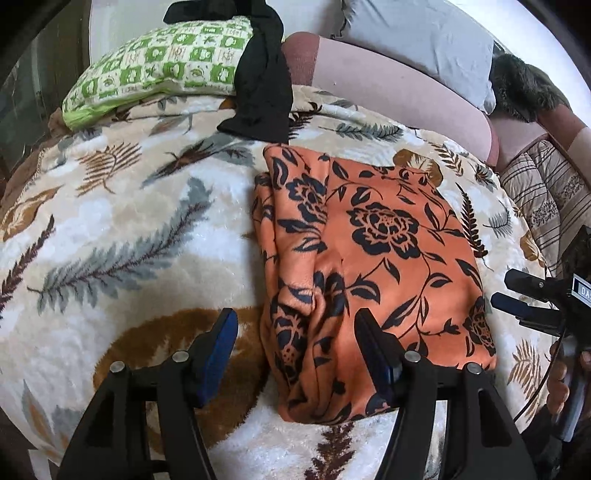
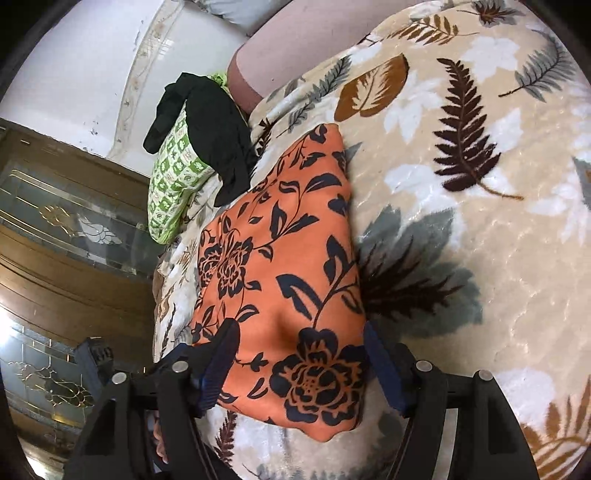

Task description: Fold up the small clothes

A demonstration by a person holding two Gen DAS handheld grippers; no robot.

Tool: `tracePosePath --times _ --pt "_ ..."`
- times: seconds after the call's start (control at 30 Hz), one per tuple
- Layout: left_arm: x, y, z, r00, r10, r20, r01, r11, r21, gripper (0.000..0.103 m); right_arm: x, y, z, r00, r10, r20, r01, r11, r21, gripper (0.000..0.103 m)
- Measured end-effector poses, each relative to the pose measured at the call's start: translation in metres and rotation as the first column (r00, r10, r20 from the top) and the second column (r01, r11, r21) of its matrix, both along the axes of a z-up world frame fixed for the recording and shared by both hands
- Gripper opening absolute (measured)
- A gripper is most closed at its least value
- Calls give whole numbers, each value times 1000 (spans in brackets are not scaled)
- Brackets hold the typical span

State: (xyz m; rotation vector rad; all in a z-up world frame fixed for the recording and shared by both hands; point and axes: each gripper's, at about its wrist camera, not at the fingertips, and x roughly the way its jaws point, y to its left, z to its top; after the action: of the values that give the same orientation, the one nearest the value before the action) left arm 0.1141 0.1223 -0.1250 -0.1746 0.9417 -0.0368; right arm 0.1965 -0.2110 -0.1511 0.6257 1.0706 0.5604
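Observation:
An orange garment with black flowers (image 1: 373, 258) lies folded into a rough rectangle on the leaf-patterned blanket (image 1: 129, 229). My left gripper (image 1: 295, 332) is open, its jaws astride the garment's near left part, just above it. My right gripper (image 2: 299, 347) is open too, its jaws astride the garment (image 2: 280, 273) at its near end. The right gripper also shows in the left wrist view (image 1: 532, 299), at the garment's right edge. A black garment (image 1: 262, 74) lies draped over a green checked pillow (image 1: 162, 66) at the back.
A pink bolster (image 1: 399, 92) and a grey pillow (image 1: 417, 33) lie behind the blanket. A striped quilt (image 1: 543, 195) is at the far right. A wooden cabinet with glass panels (image 2: 66, 229) stands beside the bed.

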Motion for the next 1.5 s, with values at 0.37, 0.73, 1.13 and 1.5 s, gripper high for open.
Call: tracePosePath --times 0.37,0.73,1.13,1.5 --pt "48 21 -28 998 18 -64 -28 986 -162 74 45 15 -20 1000 2 -18 -2 1000 -1 73" --pt "62 -1 -34 991 -116 -62 103 977 -188 32 62 51 -32 992 113 -50 -115 993 -41 40" --pt "85 -94 31 971 -213 107 229 956 -183 33 69 -41 58 989 65 131 -57 997 -59 37" --pt "95 -109 -18 981 -194 1 193 977 -94 57 79 -99 -17 992 -126 20 127 982 -136 56"
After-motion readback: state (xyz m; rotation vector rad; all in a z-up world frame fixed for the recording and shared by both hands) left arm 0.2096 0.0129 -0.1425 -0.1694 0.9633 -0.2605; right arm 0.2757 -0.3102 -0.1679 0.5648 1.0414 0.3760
